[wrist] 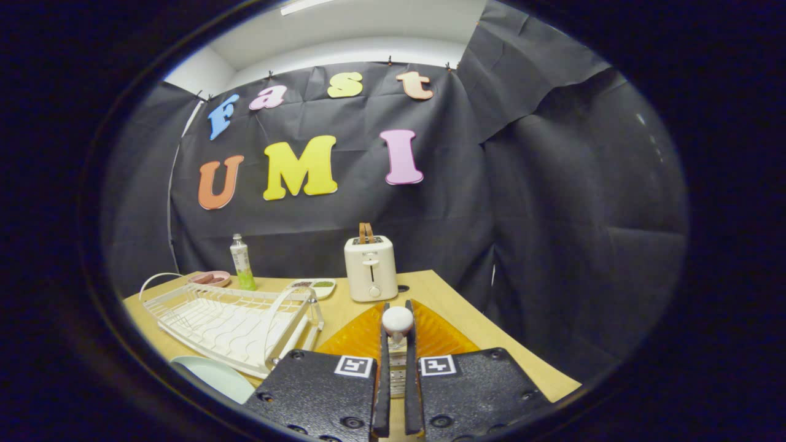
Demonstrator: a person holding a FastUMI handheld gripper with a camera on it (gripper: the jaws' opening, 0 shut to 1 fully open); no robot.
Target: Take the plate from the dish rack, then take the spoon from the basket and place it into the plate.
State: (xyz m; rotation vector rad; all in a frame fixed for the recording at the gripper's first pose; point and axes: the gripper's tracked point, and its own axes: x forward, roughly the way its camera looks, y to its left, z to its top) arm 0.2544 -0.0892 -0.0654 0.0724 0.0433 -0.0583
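Spoon (pixel 398 320): white, with a rounded glossy bowl that stands up above the fingertips; its handle runs down into the narrow gap between the two fingers and is mostly hidden there. It is held above the orange basket, in front of the toaster.

Gripper (pixel 397 344): two black textured fingers, each bearing a square black-and-white marker near its base. The fingers are drawn close together and both press on the spoon's handle.

Basket (pixel 359 336): translucent amber-orange, ribbed, lying on the table directly under and just beyond the fingertips, on the near side of the toaster.

Toaster (pixel 370 268): cream-white, upright, lever on its front face, two brown slices standing out of its top. Taken as the landmark for the rest.

Plate (pixel 212 376): pale blue-green, flat on the table, well to the left of the toaster and nearer the camera, just beside the near edge of the dish rack; only part of its rim is seen.

Dish rack (pixel 230 322): white wire and plastic, with a ridged tray and looped handles, left of the toaster.

Bottle (pixel 242 263): white with green base, upright, left of the toaster, beyond the rack.

Pink dish (pixel 210 279): beside the bottle, farther left.

Small white dish (pixel 317 286): just left of the toaster, holding dark and green bits.

Table (pixel 485 334): light wood.
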